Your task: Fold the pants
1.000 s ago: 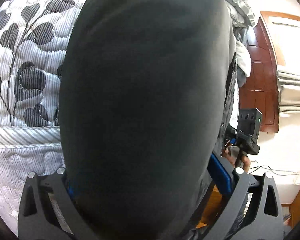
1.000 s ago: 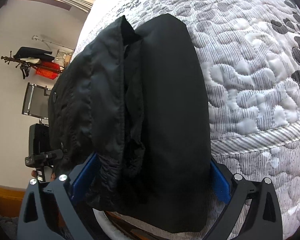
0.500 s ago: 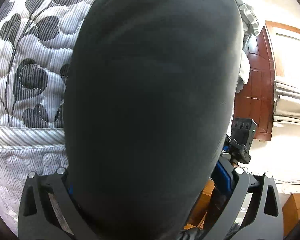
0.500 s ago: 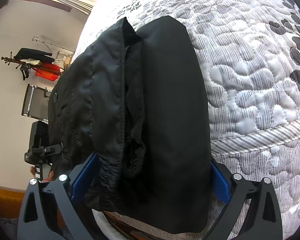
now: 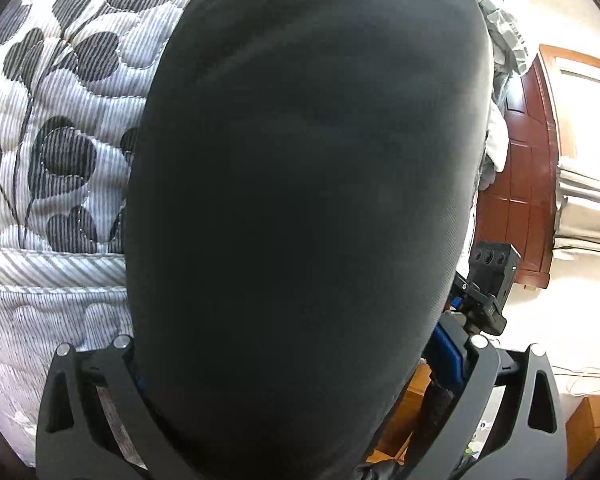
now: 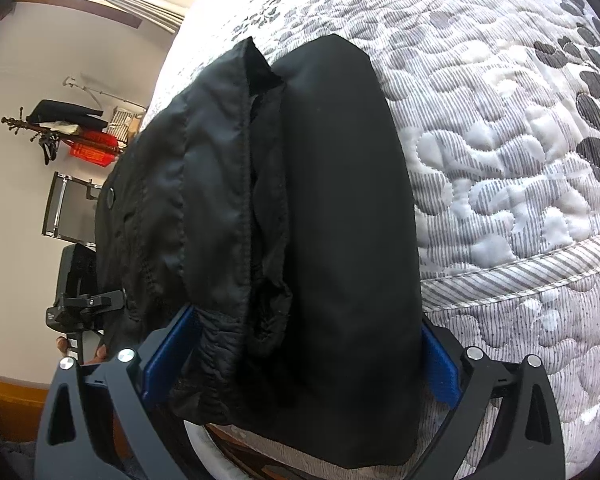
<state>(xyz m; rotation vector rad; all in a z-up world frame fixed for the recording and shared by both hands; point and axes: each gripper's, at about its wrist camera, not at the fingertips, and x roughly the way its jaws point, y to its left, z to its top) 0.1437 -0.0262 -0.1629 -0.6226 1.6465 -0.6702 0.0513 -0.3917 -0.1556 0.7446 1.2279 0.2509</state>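
Observation:
The black pants [image 5: 304, 200] fill the left wrist view as a smooth dark bundle. It lies between the fingers of my left gripper [image 5: 296, 364], which stand wide around it. In the right wrist view the folded pants [image 6: 300, 220] show several layers and a seamed waist edge, hanging over the bed edge. My right gripper [image 6: 300, 356] has its blue pads [image 6: 440, 364] spread on both sides of the bundle. The other gripper [image 6: 80, 308] shows at the far left, and in the left wrist view [image 5: 488, 284] at the right.
A quilted leaf-pattern mattress [image 6: 500, 140] lies under the pants, its striped edge [image 5: 48, 264] running across. A red-brown wooden door [image 5: 524, 168], a clothes pile [image 5: 500, 40], a coat rack [image 6: 60, 124] and a wooden floor [image 5: 412, 404] surround the bed.
The view over the pants shifted slightly; the other gripper drifted a little lower in each wrist view. The pants stay held the same way.

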